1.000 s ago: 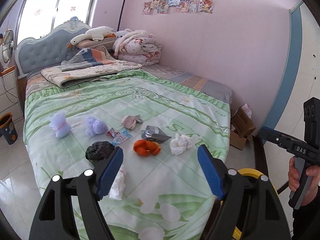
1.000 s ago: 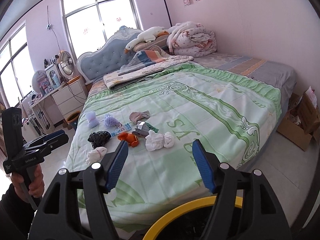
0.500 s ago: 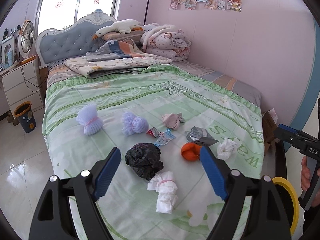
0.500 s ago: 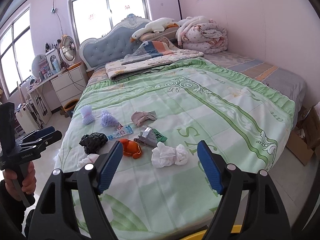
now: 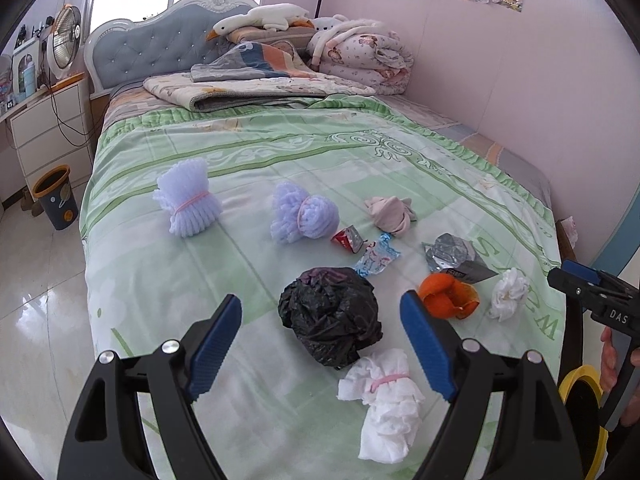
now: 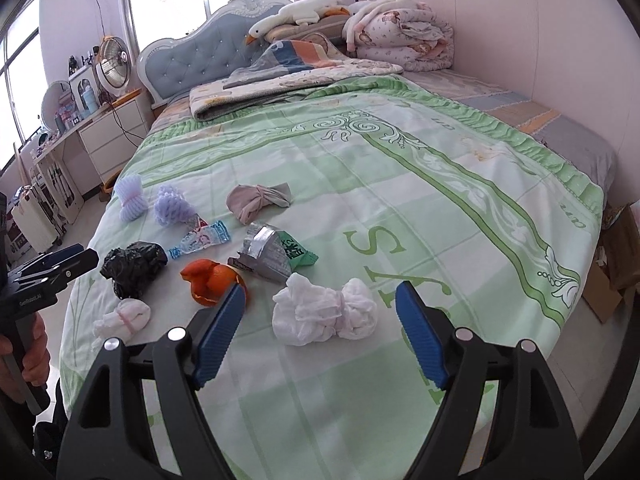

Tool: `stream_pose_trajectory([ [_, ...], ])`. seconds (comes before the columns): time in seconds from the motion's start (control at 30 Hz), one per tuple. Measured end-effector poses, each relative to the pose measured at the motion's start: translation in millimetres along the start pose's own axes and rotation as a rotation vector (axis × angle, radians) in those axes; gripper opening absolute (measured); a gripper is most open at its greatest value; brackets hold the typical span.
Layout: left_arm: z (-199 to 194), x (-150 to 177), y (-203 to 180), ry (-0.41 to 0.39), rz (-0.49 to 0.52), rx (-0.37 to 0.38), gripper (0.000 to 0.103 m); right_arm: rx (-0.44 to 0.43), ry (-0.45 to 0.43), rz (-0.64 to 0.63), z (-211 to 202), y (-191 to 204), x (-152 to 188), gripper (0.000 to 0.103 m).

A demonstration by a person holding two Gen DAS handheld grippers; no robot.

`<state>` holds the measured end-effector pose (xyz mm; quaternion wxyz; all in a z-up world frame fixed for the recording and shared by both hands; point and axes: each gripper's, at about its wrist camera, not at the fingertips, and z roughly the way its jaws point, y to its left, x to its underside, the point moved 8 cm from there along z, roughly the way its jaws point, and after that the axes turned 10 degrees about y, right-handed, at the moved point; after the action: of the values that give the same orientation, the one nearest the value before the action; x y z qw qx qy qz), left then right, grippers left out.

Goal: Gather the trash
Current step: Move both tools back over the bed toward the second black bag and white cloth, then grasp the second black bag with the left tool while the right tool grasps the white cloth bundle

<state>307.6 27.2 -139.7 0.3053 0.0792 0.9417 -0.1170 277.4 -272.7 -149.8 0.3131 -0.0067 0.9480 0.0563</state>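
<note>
Trash lies on the green bedspread [image 5: 280, 152]. My left gripper [image 5: 320, 344] is open and empty, its jaws either side of a crumpled black plastic bag [image 5: 330, 316], just short of it. A tied white tissue wad [image 5: 384, 400] lies in front of the bag. Orange peel [image 5: 448, 294], a silver wrapper [image 5: 452, 256] and small snack wrappers [image 5: 376, 256] lie beyond. My right gripper [image 6: 320, 330] is open and empty, hovering over a tied white tissue bundle [image 6: 324, 312]. The orange peel [image 6: 210, 280] and the black bag [image 6: 132, 266] lie to its left.
Two purple foam nets [image 5: 188, 204] [image 5: 304, 218] and a pink cloth knot [image 5: 392, 210] lie farther up the bed. Folded quilts and a goose plush [image 5: 260, 18] are at the headboard. A yellow-rimmed bin [image 5: 582, 404] stands by the bed's foot, a small bin [image 5: 56, 196] on the floor left.
Both grippers have moved in closer over the bed. The left now frames the black bag, the right the white tissue bundle. Both stay open.
</note>
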Motion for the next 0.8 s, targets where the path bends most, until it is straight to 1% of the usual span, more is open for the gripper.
stream_pose_trajectory([
  [0.33, 36.0, 3.2, 12.1, 0.055, -0.026, -0.008, 0.078, 0.04, 0.082, 0.013, 53.6, -9.3, 7.6, 0.075],
  [0.57, 50.7, 4.1, 7.4, 0.071, -0.014, 0.004, 0.076, 0.048, 0.121, 0.023, 78.0, -12.4, 9.2, 0.075],
  [0.7, 57.4, 5.7, 0.6, 0.076, 0.008, 0.014, 0.068, 0.05, 0.127, 0.02, 85.3, -11.0, 7.6, 0.074],
  [0.8, 61.5, 5.7, -3.0, 0.088, 0.003, 0.045, 0.058, 0.049, 0.133, 0.015, 91.2, -7.5, 5.5, 0.072],
])
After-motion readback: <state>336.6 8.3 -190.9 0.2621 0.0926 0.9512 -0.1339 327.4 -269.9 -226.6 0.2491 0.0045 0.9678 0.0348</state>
